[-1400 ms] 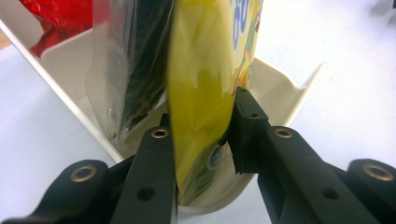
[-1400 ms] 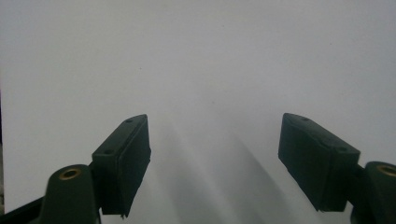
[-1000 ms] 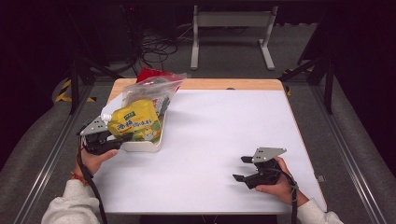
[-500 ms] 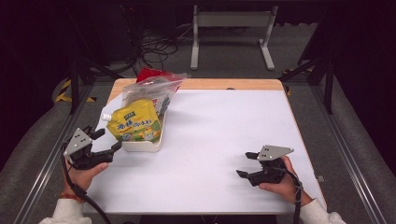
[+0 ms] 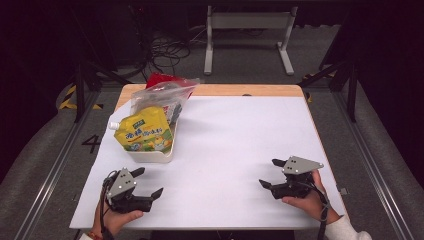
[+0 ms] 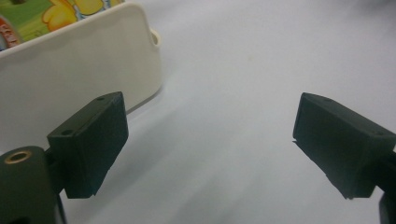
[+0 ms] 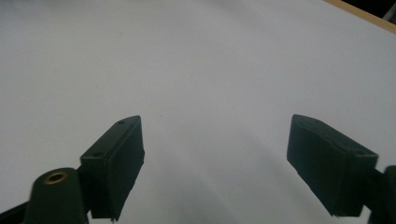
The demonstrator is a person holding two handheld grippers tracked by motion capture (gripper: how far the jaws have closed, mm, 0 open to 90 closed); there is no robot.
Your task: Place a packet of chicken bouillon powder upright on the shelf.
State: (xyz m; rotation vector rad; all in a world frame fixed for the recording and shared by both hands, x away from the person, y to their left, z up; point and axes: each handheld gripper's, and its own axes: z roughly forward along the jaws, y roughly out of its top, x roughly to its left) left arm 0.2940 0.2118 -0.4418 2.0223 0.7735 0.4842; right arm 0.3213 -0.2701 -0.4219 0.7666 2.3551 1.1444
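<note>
Both jaws are standing wide and empty; the yellow pouch (image 5: 143,132) is lying in the white tray (image 5: 150,154), my left gripper (image 5: 146,186) resting near it, so packing looks done.

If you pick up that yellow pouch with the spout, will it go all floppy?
Probably floppy: the yellow pouch looks like soft film, bulging and leaning in its white tray. It seems full, so likely heavy for its size and prone to sag. Its glossy skin might slip; the spout looks the firmest part to hold.
</note>
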